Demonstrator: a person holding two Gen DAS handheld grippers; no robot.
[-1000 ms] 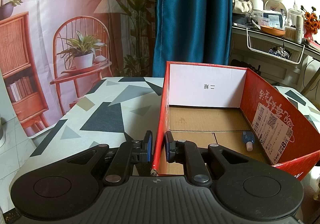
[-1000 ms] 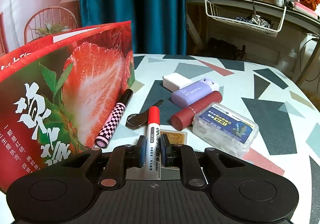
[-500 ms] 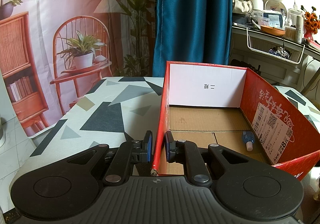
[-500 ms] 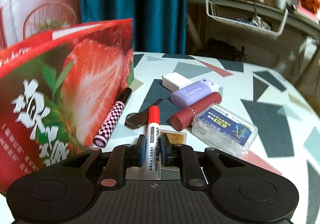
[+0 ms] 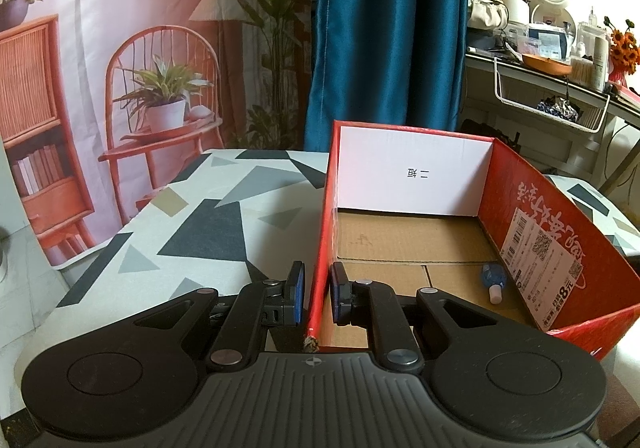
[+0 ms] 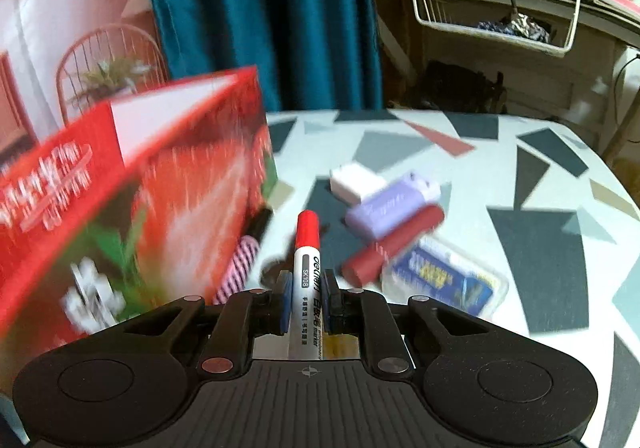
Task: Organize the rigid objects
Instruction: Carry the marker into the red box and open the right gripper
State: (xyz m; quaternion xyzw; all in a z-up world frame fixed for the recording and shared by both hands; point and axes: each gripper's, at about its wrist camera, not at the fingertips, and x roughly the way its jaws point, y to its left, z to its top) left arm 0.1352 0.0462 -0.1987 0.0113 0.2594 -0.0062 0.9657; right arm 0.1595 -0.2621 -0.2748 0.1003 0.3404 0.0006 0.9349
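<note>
Left wrist view showed the left gripper (image 5: 316, 298) closed on the near left wall of the red cardboard box (image 5: 560, 248); one blue pad (image 5: 297, 294) stood outside the wall and the other inside, with the thin red edge between them; the box was open at the top and rested on the table (image 5: 208, 215) with its grey and black triangle pattern; on the brown floor of the box lay a small blue bottle with a white cap (image 5: 493, 280), close against the right wall, just under the white barcode label (image 5: 540, 252); a white panel with two printed characters made the far wall.

Right wrist view showed the right gripper (image 6: 306, 302) clenched on a white marker with a red cap (image 6: 306, 268); the marker pointed forward, away from the camera, cap first; the background there was blurred; the strawberry side of the box (image 6: 160, 207) filled the left part of the picture; on the table (image 6: 540, 248), to the right of the box, lay the other things close together: a pink checked pen (image 6: 240, 268) just beside the box, a white eraser-like block (image 6: 354, 181), a lilac case (image 6: 392, 199) touching it, a dark red tube (image 6: 394, 244) across the lilac case, and a clear plastic box with a blue label (image 6: 444, 282) nearest to the gripper; a dark, key-like item (image 6: 276, 268) beside the marker was too blurred to tell.
</note>
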